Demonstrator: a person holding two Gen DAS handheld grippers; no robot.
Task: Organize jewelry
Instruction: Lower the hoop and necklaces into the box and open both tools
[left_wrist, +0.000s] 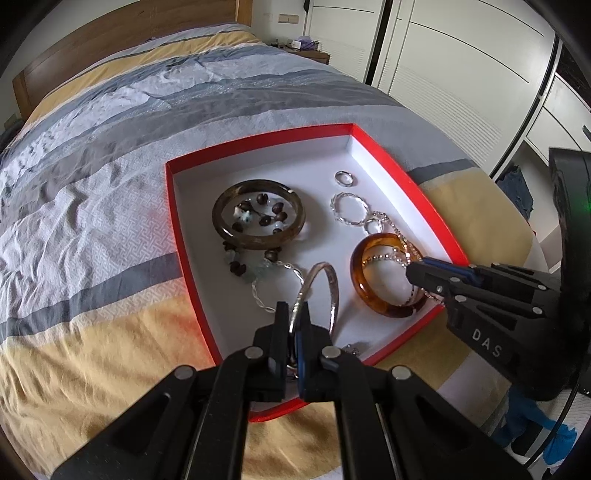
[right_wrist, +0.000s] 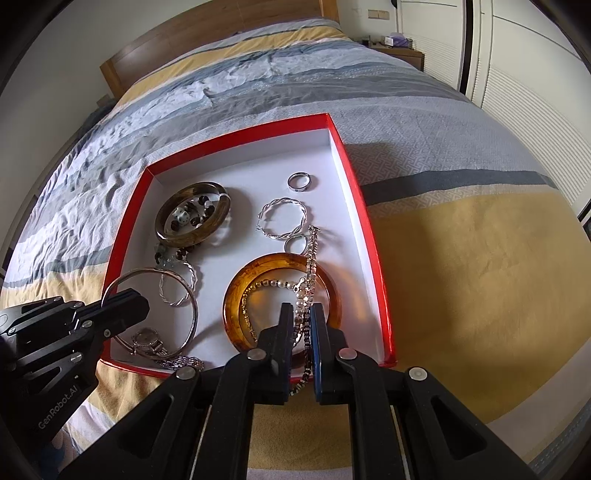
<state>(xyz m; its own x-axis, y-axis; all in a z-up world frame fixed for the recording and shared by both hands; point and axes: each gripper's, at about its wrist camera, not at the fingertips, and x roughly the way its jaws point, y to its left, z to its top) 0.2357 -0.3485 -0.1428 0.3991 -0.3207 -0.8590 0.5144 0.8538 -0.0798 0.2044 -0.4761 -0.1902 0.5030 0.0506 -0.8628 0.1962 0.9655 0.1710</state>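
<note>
Grippers (left_wrist: 293, 314) over red box (left_wrist: 177, 221) on striped bedspread (left_wrist: 92, 184), wardrobe (left_wrist: 443, 55) behind.

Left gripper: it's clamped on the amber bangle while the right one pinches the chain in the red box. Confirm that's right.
Not quite. The left gripper is shut on the thin silver bangle, as the left wrist view shows. The amber bangle lies flat in the red box, under the chain that the right gripper pinches.

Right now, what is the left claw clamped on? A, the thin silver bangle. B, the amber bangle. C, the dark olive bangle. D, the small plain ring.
A: the left claw pinches the rim of the thin silver bangle, which stands tilted up off the floor of the red box.
</note>
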